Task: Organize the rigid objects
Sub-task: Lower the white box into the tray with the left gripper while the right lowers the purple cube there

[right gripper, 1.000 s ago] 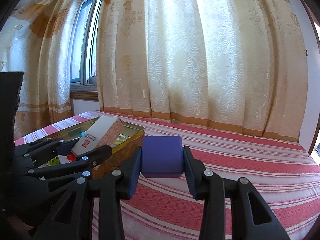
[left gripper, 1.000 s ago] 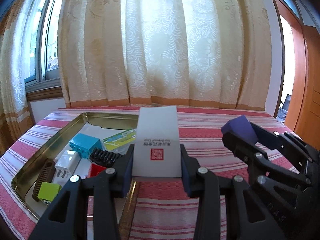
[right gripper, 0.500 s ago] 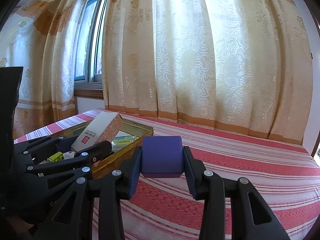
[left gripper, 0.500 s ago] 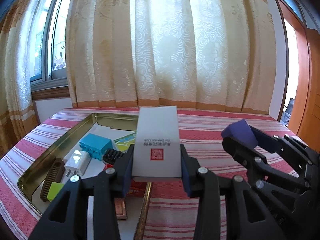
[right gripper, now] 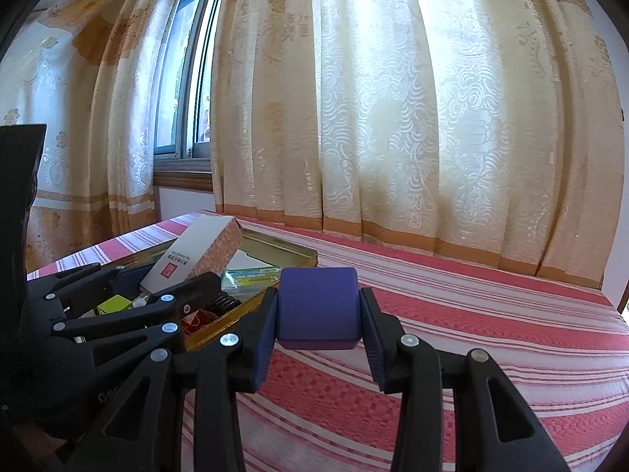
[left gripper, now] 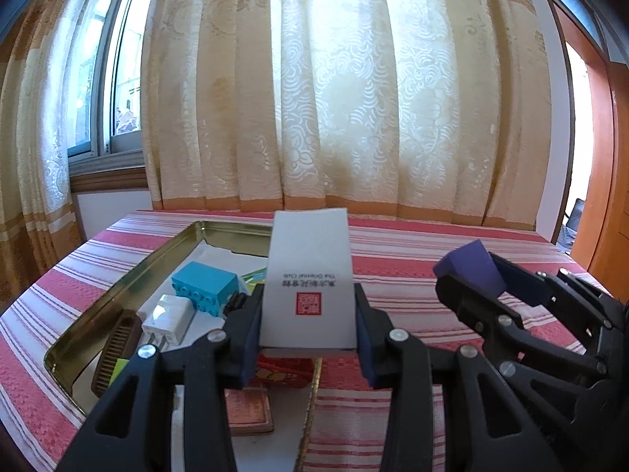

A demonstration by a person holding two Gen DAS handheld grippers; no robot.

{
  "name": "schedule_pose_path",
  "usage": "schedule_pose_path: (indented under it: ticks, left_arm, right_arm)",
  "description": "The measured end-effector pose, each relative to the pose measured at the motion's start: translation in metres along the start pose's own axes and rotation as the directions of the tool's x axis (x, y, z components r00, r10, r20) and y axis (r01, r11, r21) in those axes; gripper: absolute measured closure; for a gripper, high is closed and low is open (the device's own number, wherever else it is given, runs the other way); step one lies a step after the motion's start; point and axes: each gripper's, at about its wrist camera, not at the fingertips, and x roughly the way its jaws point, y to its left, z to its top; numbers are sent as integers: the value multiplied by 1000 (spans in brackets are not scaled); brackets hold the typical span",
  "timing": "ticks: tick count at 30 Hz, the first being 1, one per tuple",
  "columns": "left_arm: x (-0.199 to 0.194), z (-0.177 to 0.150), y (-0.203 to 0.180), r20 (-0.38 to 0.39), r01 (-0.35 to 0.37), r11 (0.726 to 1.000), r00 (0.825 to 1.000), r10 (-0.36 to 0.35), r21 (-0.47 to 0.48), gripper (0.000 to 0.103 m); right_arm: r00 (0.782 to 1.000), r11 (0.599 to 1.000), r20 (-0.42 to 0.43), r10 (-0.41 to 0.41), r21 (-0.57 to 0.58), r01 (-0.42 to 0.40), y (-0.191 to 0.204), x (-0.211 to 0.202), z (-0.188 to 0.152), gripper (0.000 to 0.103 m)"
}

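Observation:
My left gripper is shut on a white box with a red seal, held above the right part of a gold metal tray. The box and tray also show in the right wrist view. My right gripper is shut on a purple block, held above the red striped tablecloth just right of the tray. It shows in the left wrist view with the block.
The tray holds a teal brick, a white plug, a brown comb, a red pack and other small items. The striped table stretches right. Curtains hang behind.
My left gripper with the white box has moved right relative to the tray and a little back. My right gripper keeps the purple block beside it.

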Motion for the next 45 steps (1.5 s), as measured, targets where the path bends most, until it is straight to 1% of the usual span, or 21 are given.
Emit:
schedule_pose_path:
  ticks: [20, 25, 31, 34, 35, 38, 40, 43, 45]
  left_arm:
    - [-3, 1, 20, 13, -37, 999, 999, 37, -17, 63]
    - [-7, 1, 31, 19, -56, 998, 998, 57, -27, 63]
    - [-9, 2, 53, 19, -93, 995, 995, 94, -42, 63]
    - [-7, 5, 64, 2, -116, 993, 993, 116, -37, 63]
    - [-6, 6, 68, -4, -136, 990, 991, 136, -29, 63]
    - [-3, 9, 77, -22, -160, 987, 987, 160, -18, 63]
    - [2, 11, 83, -47, -180, 984, 983, 179, -9, 63]
    - [12, 14, 94, -98, -186, 982, 978, 184, -14, 63]
    - [18, 15, 104, -138, -173, 984, 976, 167, -32, 63]
  right_arm:
    - [999, 999, -23, 31, -38, -32, 20, 13, 3, 60]
    - [999, 998, -29, 40, -48, -41, 25, 16, 4, 60]
    - [997, 997, -48, 60, -49, -62, 26, 23, 5, 60]
    - [995, 996, -63, 72, -48, -75, 27, 28, 6, 60]
    - [994, 995, -71, 80, -46, -83, 28, 31, 7, 60]
    - [989, 992, -98, 114, -41, -118, 32, 41, 11, 60]
    - [985, 989, -107, 136, -37, -140, 35, 47, 17, 60]
    - [974, 982, -135, 183, -17, -186, 41, 61, 27, 60]
    - [968, 979, -151, 201, -11, -205, 46, 69, 31, 60]
